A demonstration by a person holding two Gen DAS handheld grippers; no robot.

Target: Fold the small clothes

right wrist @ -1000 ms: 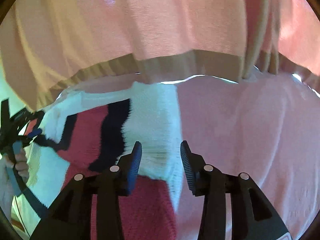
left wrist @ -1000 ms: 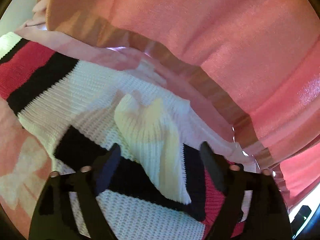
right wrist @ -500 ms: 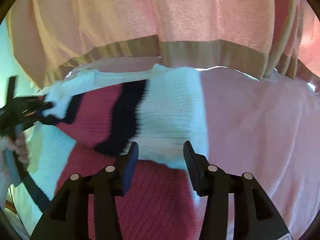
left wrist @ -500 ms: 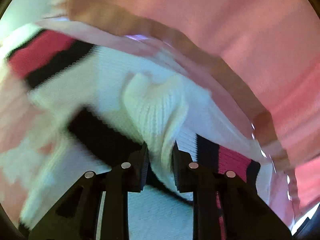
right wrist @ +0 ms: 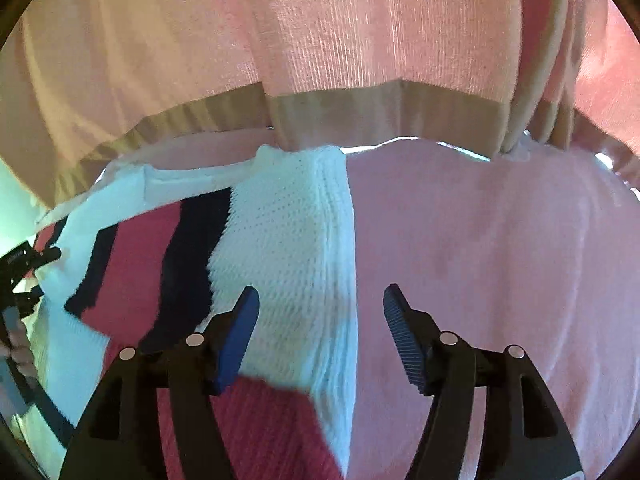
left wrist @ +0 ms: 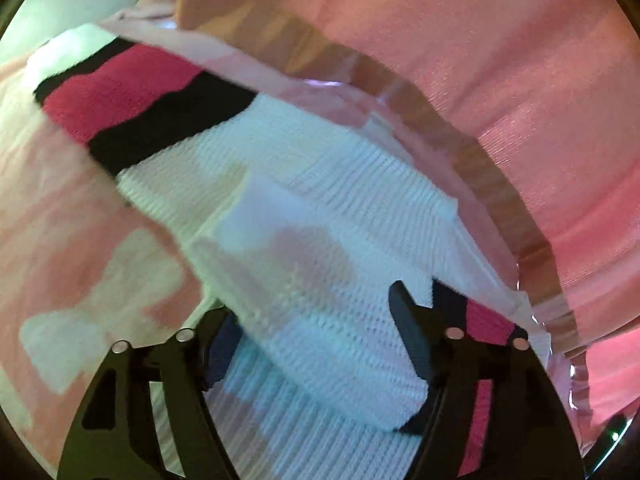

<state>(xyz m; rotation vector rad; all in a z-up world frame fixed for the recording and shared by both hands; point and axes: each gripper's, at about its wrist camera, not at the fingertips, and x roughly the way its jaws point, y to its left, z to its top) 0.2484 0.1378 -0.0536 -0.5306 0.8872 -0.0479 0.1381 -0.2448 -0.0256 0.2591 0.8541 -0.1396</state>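
Sweater (right wrist: 280,248): white knit with pink and black stripes, lying on a pink cover (right wrist: 500,280); a folded white edge runs down the middle of the right wrist view, next to bare cover on the right.
Sweater, left wrist view (left wrist: 320,272): a white fold spread between and ahead of the fingers; striped sleeve stretched toward upper left; picture motion-blurred.
Left hand-held gripper (left wrist: 316,332): fingers spread wide, clamping nothing; white knit lies between them and covers part of the left finger; contact cannot be told.
Left hand-held gripper, right wrist view (right wrist: 24,276): at the far left edge by the sweater's striped end, held in a hand (right wrist: 18,356).
Right hand-held gripper (right wrist: 320,332): fingers wide apart, gripping nothing; poised over the folded white edge, left finger over the knit, right finger over the cover.
Cover, left wrist view (left wrist: 60,240): pink with pale patches, under the sweater.
Curtain (right wrist: 320,40): pink with a tan hem, hanging just behind the sweater.
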